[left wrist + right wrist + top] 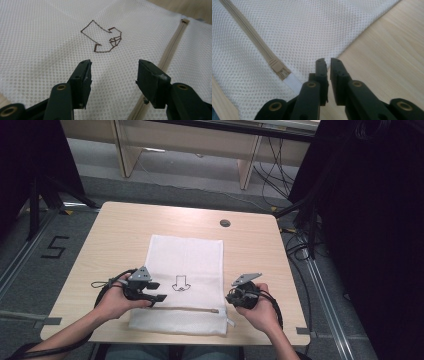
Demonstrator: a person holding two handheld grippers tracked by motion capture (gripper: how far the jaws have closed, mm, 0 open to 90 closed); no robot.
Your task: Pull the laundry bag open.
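A white mesh laundry bag (185,270) lies flat on the wooden table (260,255), with a small brown shirt outline (180,283) stitched on it and a beige zipper (185,309) along its near edge. My left gripper (159,291) rests over the bag's left side. In the left gripper view that gripper (113,72) is open over the mesh just below the shirt outline (103,37), with nothing between its jaws, and the zipper (172,47) runs to its right. My right gripper (231,296) sits at the bag's right edge. In the right gripper view it (328,62) is shut and empty over the edge, beside the zipper's end (277,68).
A dark round grommet (225,223) sits in the table's far edge. Black curtains hang at both sides, and cables (300,245) trail on the floor at the right. A "5" mark (54,247) is on the floor at the left. Desk legs stand beyond the table.
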